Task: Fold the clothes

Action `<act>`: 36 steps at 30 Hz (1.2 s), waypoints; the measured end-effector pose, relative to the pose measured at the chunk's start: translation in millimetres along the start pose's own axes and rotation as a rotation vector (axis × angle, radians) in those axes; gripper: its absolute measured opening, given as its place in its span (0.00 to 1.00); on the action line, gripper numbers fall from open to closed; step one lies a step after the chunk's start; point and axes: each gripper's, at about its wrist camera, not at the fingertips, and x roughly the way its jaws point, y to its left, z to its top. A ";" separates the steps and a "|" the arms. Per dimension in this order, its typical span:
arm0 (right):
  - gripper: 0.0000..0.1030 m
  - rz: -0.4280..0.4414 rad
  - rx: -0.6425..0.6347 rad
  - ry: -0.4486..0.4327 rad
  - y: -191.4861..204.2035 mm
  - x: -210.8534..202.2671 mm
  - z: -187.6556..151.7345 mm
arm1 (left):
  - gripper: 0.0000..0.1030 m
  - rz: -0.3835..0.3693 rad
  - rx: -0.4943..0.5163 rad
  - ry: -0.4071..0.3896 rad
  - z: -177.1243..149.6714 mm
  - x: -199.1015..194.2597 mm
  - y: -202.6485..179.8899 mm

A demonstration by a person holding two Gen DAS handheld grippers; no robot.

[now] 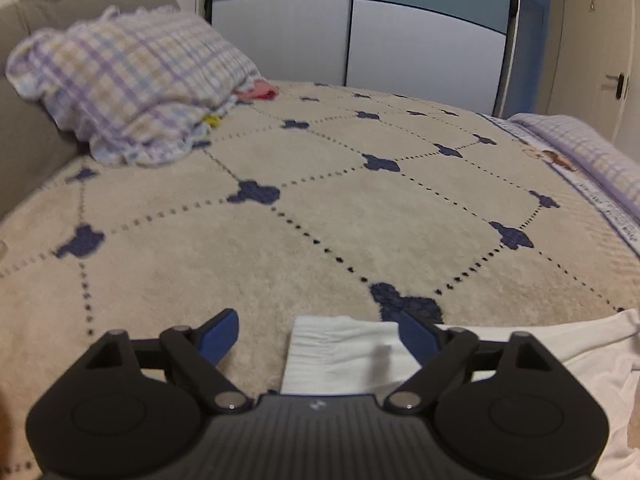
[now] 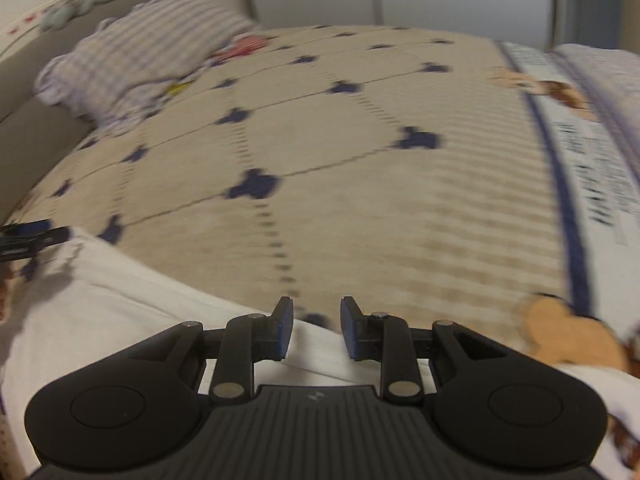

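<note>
A white garment [image 1: 344, 356] lies flat on the beige bedspread [image 1: 320, 208] at the near edge. One folded corner of it sits between the blue pads of my left gripper [image 1: 318, 334]. The jaws stand wide apart and the pads do not press on the cloth. In the right wrist view the same white garment [image 2: 100, 312] spreads to the lower left. My right gripper [image 2: 316, 328] hovers over its edge, open by a narrow gap with nothing pinched. The left gripper [image 2: 24, 236] shows at the far left edge of that view, over the garment's far corner.
A plaid pillow and crumpled bedding [image 1: 132, 92] pile up at the back left against a grey headboard [image 1: 28, 140], with a red item [image 1: 260, 92] beside them. Wardrobe doors [image 1: 360, 32] stand behind the bed. A printed border [image 2: 580, 152] runs along the bed's right side.
</note>
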 end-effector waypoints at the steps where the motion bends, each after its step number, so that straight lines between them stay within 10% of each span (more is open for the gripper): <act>1: 0.27 0.012 -0.005 0.012 4.5 7.1 3.5 | 0.77 -0.016 -0.021 0.010 -1.4 3.4 4.5; 12: 0.27 0.113 -0.110 0.136 49.5 57.3 12.5 | 0.26 -0.133 -0.179 0.048 -10.6 17.5 20.8; 17: 0.23 0.082 -0.221 0.160 62.6 59.7 2.3 | 0.22 -0.128 -0.154 0.023 -9.6 12.9 16.3; 19: 0.03 0.065 -0.262 0.150 67.9 57.6 0.1 | 0.22 -0.109 -0.137 0.009 -8.9 10.8 13.9; 36: 0.02 -0.083 -0.315 0.034 84.7 103.8 38.7 | 0.22 0.050 -0.170 -0.033 -12.0 17.3 19.2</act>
